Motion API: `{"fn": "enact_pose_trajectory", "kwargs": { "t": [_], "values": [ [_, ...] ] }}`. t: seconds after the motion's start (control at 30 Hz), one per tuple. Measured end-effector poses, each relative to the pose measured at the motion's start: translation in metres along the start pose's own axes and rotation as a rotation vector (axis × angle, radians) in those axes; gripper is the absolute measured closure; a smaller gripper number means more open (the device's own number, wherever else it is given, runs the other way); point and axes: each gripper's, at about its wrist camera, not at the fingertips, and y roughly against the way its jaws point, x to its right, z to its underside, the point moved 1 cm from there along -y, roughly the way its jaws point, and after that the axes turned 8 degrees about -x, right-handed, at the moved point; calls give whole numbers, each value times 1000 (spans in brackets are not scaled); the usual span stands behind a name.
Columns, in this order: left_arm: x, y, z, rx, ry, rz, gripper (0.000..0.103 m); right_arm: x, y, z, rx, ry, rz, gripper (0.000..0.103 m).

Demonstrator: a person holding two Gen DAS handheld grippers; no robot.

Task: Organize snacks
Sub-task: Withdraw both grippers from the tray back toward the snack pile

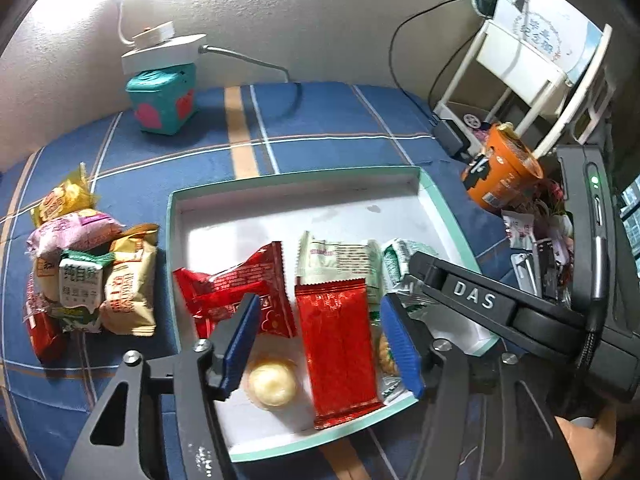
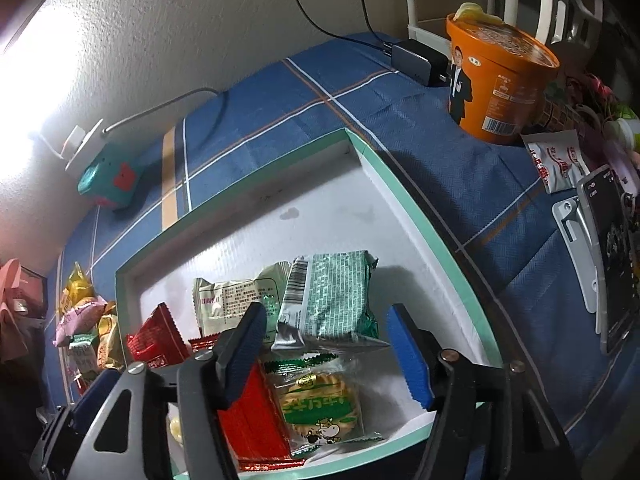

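A white tray with a mint rim lies on the blue plaid cloth. It holds a crinkled red packet, a flat red packet, a pale packet, a yellow jelly cup, a green-printed packet and a biscuit packet. My left gripper hangs open over the flat red packet, its pads clear of it. My right gripper stands open above the green and biscuit packets, touching neither. A pile of loose snacks lies left of the tray.
An orange noodle cup stands right of the tray, with sachets and a phone beyond it. A teal box under a lit lamp sits at the back left. A charger and a white rack are at the back right.
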Motion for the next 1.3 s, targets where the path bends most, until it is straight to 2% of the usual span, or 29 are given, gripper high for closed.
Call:
{"fn": "enact_pose_trajectory", "kwargs": {
  "t": [0.07,0.27,0.37,0.43,0.6,0.7,0.83,0.97,1.3],
  "values": [
    [-5,0,0,-11,24,-19,31,-2,-1,2,-6,9,10,30],
    [-33,-4,1,-61,123,-154,30,-15,-5,11,-21,64,72,18],
    [-50,-4,2,-67,186,-187,28,-23,-4,16,-26,87,94,12],
    [-60,-4,3,-72,223,-202,17,-28,-3,18,-28,97,95,6],
    [-86,-4,6,-83,302,-237,14,-41,2,24,-24,128,103,2],
    [-97,-1,7,-74,333,-252,6,-48,7,28,-15,148,98,0],
    [-108,5,7,-56,334,-293,0,-57,14,33,-2,170,83,0],
    [-113,11,8,-34,324,-342,0,-62,20,37,3,181,97,0],
    [-121,22,19,-46,254,-368,0,-78,18,42,-6,226,93,0]
  ]
}}
